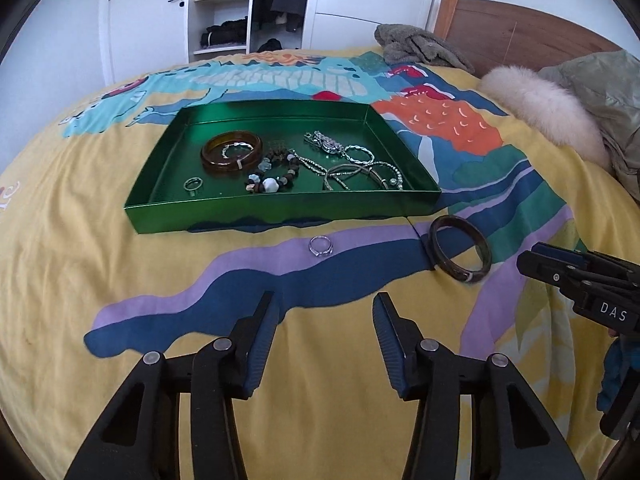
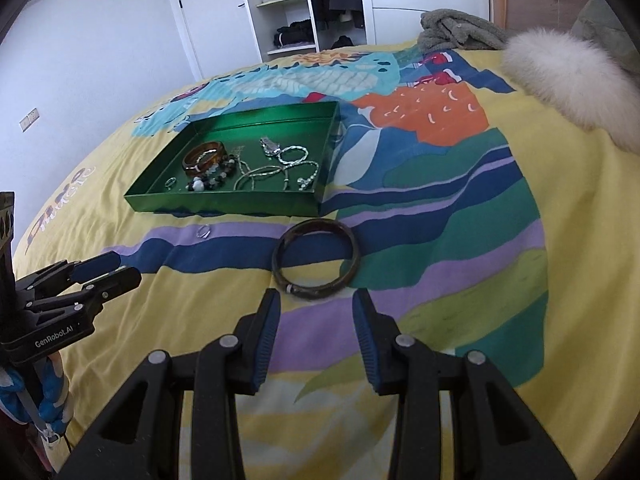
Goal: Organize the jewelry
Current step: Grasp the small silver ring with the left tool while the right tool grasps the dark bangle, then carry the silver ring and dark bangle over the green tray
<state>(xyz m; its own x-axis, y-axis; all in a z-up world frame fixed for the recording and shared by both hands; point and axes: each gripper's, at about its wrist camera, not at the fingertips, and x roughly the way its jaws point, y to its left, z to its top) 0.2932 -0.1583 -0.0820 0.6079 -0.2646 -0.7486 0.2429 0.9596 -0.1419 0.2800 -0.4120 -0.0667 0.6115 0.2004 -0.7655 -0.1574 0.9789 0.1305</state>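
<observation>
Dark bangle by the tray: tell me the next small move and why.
Probably ease the right gripper forward onto the dark bangle: its jaws stand open and empty just short of it, and the bangle lies on the bedspread outside the green tray.

Ahead of the left claw lies a glossy green tray (image 1: 224, 210) holding an amber-brown bangle (image 1: 232, 152), a bracelet of dark brown, white and pale blue beads (image 1: 272, 178) and silver chains (image 1: 352, 168). Between that claw and the tray a small silver ring (image 1: 321, 245) rests on a lilac band. Just beyond the right claw's blue-padded black fingers (image 2: 266, 332) sits a dark brown bangle (image 2: 316, 258), all on a yellow bedspread (image 2: 500, 420) printed with navy, lilac, teal, green and orange shapes.
</observation>
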